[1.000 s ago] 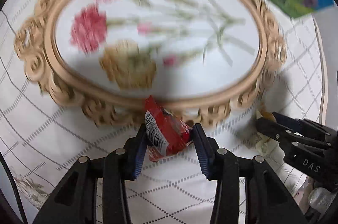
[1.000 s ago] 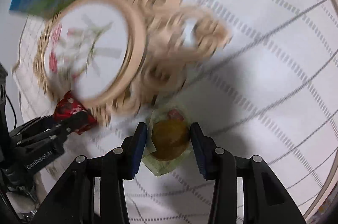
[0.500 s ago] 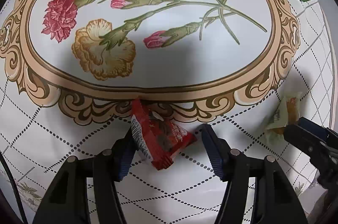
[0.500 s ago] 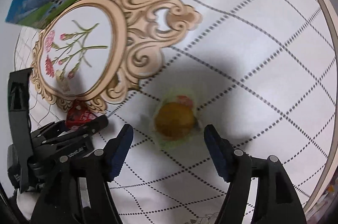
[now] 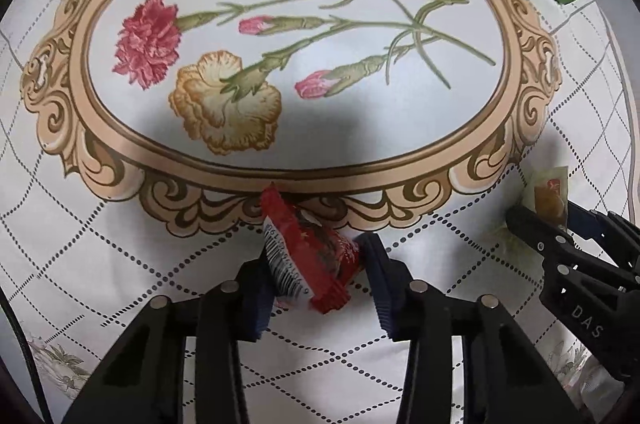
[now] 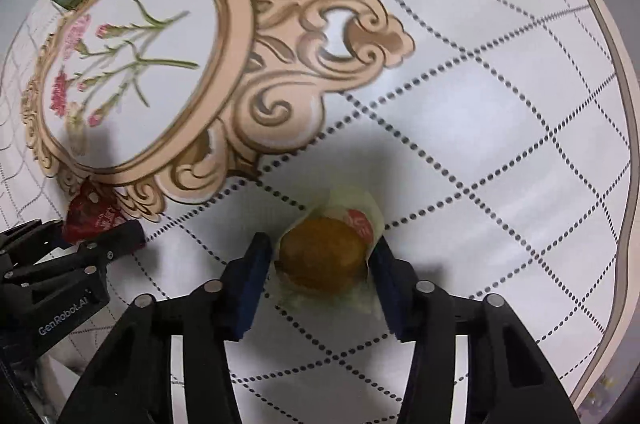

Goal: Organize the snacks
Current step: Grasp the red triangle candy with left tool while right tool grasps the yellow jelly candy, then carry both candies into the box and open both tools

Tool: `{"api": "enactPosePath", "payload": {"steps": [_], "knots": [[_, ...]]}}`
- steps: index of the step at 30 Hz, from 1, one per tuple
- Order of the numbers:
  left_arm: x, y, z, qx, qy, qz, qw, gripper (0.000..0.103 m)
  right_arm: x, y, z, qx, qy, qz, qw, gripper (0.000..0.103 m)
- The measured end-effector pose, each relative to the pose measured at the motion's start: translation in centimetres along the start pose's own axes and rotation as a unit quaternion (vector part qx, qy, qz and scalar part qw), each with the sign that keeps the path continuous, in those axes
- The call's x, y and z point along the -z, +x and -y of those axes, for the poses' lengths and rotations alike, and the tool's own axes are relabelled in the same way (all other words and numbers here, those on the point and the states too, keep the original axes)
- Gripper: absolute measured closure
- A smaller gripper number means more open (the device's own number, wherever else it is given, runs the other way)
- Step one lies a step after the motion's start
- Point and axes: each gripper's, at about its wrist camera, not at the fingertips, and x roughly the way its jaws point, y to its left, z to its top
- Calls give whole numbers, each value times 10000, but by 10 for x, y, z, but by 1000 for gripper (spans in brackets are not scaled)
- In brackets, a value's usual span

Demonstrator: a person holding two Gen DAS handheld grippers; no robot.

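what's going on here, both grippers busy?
Yes. A person is sorting snacks with two handheld grippers on a patterned tablecloth. The left gripper is shut on a red snack packet at the edge of the printed flower medallion. The right gripper is closing around a clear-wrapped golden pastry; its pads are at the wrapper's edges. Nothing has been stowed yet.

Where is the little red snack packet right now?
In the left wrist view the red snack packet sits between the left gripper pads, at the lower edge of the tablecloth's flower frame.
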Motion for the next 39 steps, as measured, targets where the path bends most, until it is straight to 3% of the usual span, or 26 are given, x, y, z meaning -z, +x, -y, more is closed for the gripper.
{"api": "enactPosePath", "payload": {"steps": [14, 24, 33, 36, 39], "knots": [[-7, -67, 3, 226, 133, 538, 9982, 67, 6, -72, -5, -483, -126, 438, 9978, 54], [-47, -164, 3, 787, 261, 1307, 9879, 67, -24, -158, -4, -941, -190, 1145, 9888, 54], [-124, -219, 6, 1009, 267, 1802, 9781, 67, -103, -229, 10, -1137, -102, 1864, 9758, 54], [-161, -214, 1, 904, 230, 1716, 9807, 67, -139, -233, 19, -1055, -22, 1939, 9753, 54], [-198, -193, -5, 782, 182, 1368, 9873, 67, -177, -221, 26, -981, 16, 1778, 9792, 54]]}}
